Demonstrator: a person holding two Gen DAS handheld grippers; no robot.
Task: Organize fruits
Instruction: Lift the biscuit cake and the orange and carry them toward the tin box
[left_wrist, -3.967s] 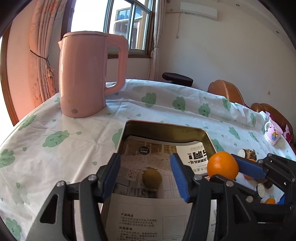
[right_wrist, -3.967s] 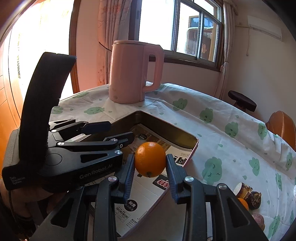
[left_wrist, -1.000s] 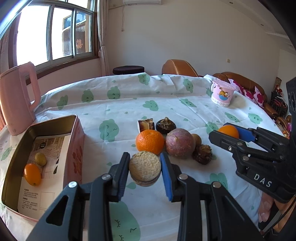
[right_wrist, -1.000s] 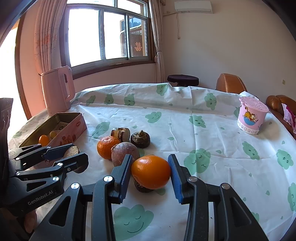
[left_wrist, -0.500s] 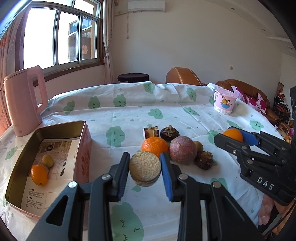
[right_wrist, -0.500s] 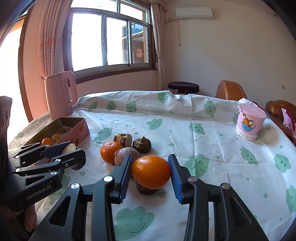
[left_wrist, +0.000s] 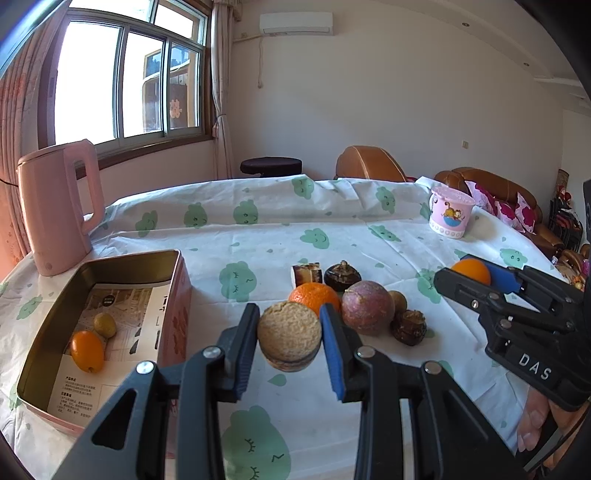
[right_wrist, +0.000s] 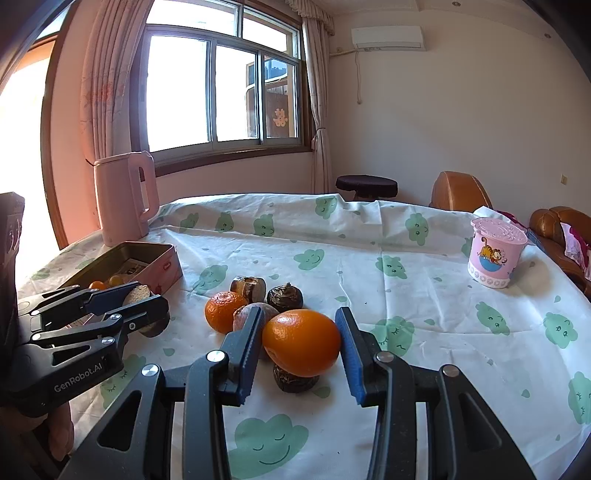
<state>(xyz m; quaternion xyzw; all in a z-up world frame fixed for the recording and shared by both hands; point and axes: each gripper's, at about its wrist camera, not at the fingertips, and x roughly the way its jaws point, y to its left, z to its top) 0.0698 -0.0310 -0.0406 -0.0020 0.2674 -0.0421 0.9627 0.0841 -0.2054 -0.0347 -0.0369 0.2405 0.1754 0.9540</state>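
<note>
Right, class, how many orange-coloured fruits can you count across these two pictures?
3: a small orange lying in the tin, a mandarin in the pile on the tablecloth, and a big orange held between the right gripper's fingers. The pile could hide others.

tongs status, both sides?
Left tongs: shut on the taro.
Right tongs: shut on the orange.

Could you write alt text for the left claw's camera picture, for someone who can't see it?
The left claw grips a rough tan, round fruit above a cloud-print tablecloth. To its left an open tin holds an orange fruit and a small yellow-green one; more fruit lies beyond, and the right claw holds an orange.
</note>
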